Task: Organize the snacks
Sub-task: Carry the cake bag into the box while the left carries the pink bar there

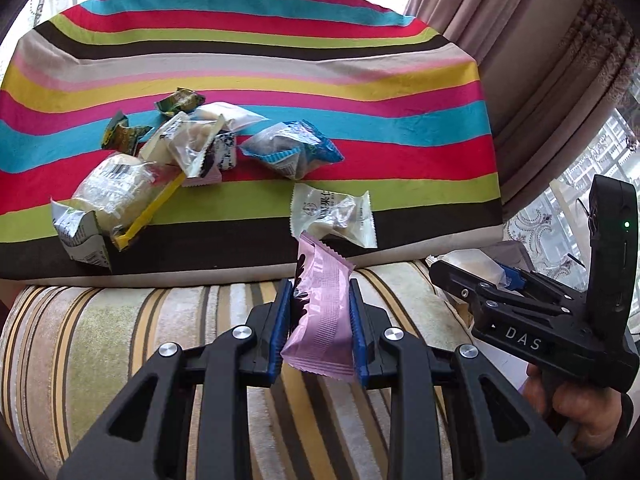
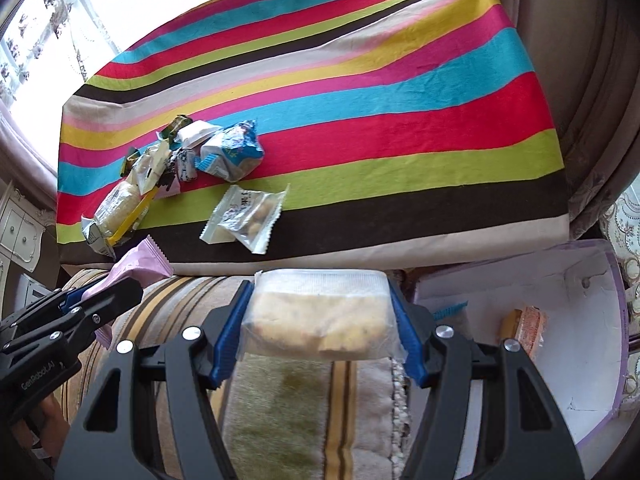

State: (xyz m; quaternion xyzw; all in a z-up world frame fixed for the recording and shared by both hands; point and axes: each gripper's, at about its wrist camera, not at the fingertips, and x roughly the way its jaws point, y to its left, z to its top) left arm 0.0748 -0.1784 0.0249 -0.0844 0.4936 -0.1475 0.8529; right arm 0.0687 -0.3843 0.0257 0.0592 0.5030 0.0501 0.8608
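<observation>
Left gripper (image 1: 318,320) clamped on a pink crinkle-edged snack wrapper (image 1: 320,312), blue pads pressing both long sides, held above the beige striped plush cushion (image 1: 120,340) just in front of the rainbow-striped tablecloth (image 1: 280,60). Right gripper (image 2: 318,328) clamped on a clear-wrapped pale yellow cake block (image 2: 320,320), jaws spread wide across it, likewise above the cushion at the cloth's near edge. On the cloth, toward its left side: a heap of loose snack packets (image 1: 180,148), a blue-and-white crumpled packet (image 1: 296,148) beside it, and a clear white-printed packet (image 1: 332,212) nearer the brown stripe at the front. Right of the cloth's front corner, a white open box with lilac rim (image 2: 560,320) holding an orange-wrapped bar (image 2: 528,324).
</observation>
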